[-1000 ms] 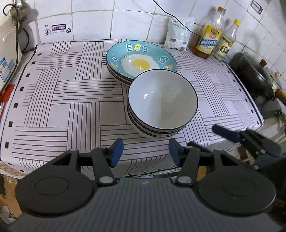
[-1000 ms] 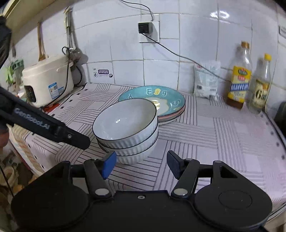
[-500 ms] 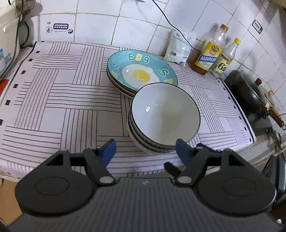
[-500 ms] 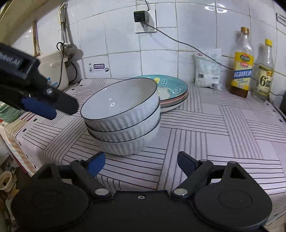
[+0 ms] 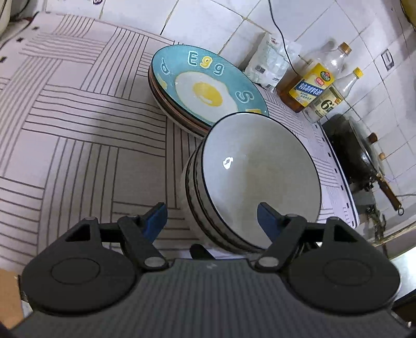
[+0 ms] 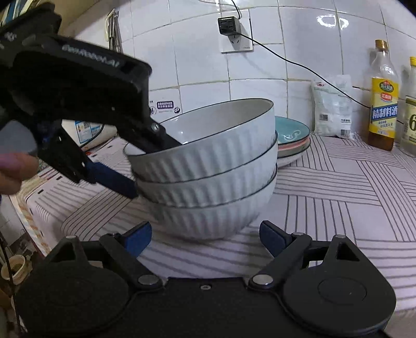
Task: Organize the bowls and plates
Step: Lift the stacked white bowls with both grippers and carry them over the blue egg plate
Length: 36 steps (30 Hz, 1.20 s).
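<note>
Straddling the top bowl (image 6: 208, 140) rim of three stacked on the worktop (image 5: 78, 109) beside the plates (image 5: 205, 88), left claw (image 5: 210, 218) wide, unclosed; right claw (image 6: 205, 234) wide, empty; pinch rim squarely, lift straight.

A striped cloth (image 5: 78, 109) covers the worktop. Two bottles (image 5: 312, 83) and a white bag (image 5: 270, 65) stand against the tiled wall (image 6: 202, 39), a wok (image 5: 356, 153) beside them.

Dim indoor light comes from above. It glares on the wall tiles (image 6: 332, 20) and glints inside the top bowl (image 5: 228, 162). Soft shadows cross the table (image 5: 78, 124). Fisheye distortion bends the edges; the left tongs (image 6: 124, 166) look blurred.
</note>
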### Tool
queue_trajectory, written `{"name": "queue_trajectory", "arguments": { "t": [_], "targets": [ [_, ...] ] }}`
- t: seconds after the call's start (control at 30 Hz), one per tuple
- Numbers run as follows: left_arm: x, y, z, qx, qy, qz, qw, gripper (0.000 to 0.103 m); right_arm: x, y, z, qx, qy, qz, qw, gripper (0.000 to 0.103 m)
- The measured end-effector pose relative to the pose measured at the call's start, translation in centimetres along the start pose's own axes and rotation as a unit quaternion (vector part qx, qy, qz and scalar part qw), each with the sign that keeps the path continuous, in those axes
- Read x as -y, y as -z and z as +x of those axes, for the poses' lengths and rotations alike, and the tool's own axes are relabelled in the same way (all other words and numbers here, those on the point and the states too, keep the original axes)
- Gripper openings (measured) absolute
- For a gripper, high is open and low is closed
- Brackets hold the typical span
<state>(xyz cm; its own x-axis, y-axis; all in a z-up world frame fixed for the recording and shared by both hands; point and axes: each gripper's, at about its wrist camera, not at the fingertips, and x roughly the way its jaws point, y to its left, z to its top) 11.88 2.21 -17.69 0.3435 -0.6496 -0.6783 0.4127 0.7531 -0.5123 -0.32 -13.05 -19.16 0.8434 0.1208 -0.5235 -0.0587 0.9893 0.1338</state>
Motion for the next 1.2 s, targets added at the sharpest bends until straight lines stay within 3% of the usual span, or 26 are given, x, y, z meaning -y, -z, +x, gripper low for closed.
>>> {"name": "queue_trajectory", "arguments": {
  "t": [0.07,0.2,0.3,0.67,0.9,1.2],
  "targets": [
    [-0.4,-0.2,0.6,-0.002,0.005,-0.01,0.9999,0.073,0.3,-0.2,0.6,0.003,-0.007,0.0,1.0,0.093],
    [-1.4,-0.5,1.6,-0.017,0.019,-0.05,0.9984,0.06,0.7,-0.4,1.6,0.006,-0.023,-0.011,1.0,0.095],
    [-1.2,-0.4,1.8,-0.011,0.019,-0.041,0.9989,0.054,0.5,-0.3,1.7,0.011,-0.019,-0.011,1.0,0.096],
    [-1.8,-0.1,2.0,0.007,0.033,-0.069,0.997,0.053,0.9,-0.3,2.6,0.023,-0.028,-0.031,0.999,0.098],
    [-0.5,0.6,1.2,0.016,0.014,-0.027,0.9994,0.054,0.9,-0.9,2.7,0.001,-0.034,-0.051,0.998,0.097],
    [0.3,1.0,0.2,0.013,0.012,-0.001,0.9998,0.054,0.6,-0.2,1.3,0.017,-0.023,-0.035,0.999,0.096]
  ]
}}
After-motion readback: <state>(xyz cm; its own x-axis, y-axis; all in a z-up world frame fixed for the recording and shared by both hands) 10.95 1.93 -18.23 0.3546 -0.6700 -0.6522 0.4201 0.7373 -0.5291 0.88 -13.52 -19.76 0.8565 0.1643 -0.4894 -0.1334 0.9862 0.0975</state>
